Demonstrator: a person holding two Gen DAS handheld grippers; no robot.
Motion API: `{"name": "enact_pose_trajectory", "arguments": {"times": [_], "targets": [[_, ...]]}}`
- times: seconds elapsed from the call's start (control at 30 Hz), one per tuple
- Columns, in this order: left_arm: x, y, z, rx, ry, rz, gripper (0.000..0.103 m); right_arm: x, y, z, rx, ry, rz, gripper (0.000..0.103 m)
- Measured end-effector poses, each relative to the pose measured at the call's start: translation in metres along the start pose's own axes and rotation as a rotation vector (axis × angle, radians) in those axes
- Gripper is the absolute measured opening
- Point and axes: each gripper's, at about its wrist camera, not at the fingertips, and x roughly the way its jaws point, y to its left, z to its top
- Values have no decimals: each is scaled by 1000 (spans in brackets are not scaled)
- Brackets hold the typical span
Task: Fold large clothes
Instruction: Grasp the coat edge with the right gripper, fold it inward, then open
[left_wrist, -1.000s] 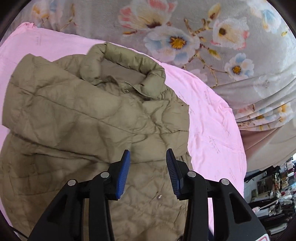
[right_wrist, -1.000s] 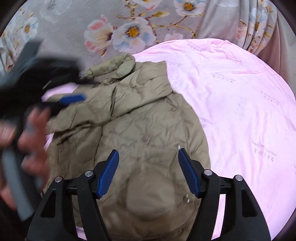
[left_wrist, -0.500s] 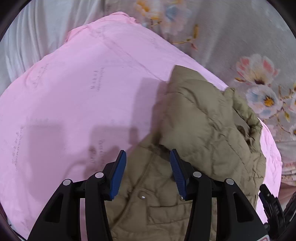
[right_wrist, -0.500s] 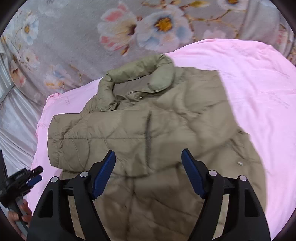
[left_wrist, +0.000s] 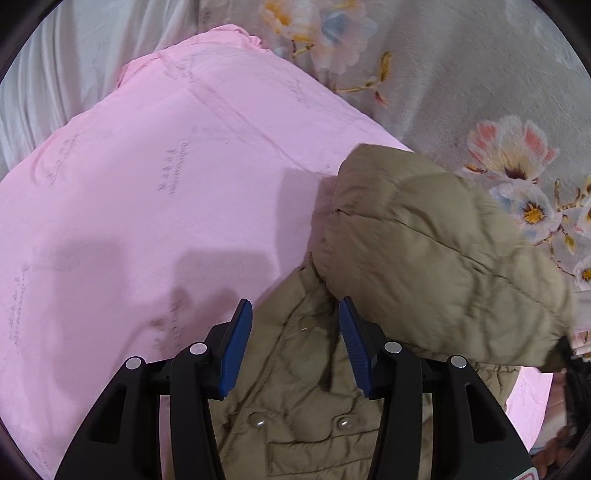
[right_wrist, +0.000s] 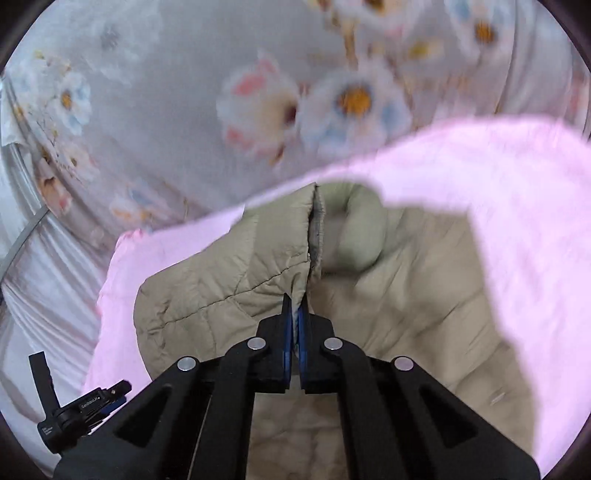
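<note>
Jacket, a padded olive garment, was seen in the left wrist view lying on the pink sheet, one quilted panel raised over the snap-buttoned front. The left gripper was held with fingers apart above the jacket's edge, nothing between them. In the right wrist view, the right gripper was clamped on a lifted edge of the jacket. Folding was judged partly done; further folds were judged outstanding.

Both grippers, left and right, are black with shiny round screws. Their fingers have blue ridged pads.
</note>
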Motion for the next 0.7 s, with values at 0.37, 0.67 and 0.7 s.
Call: {"name": "enact_pose_trajectory", "arguments": {"times": [0.37, 0.67, 0.7], "targets": [[54, -72, 13, 64, 35, -46, 47, 51, -87, -60, 23, 241, -224, 1], [115, -100, -4, 225, 68, 104, 48, 61, -78, -92, -58, 303, -200, 2], [118, -102, -10, 258, 57, 129, 49, 61, -79, -90, -52, 306, -201, 3]]}}
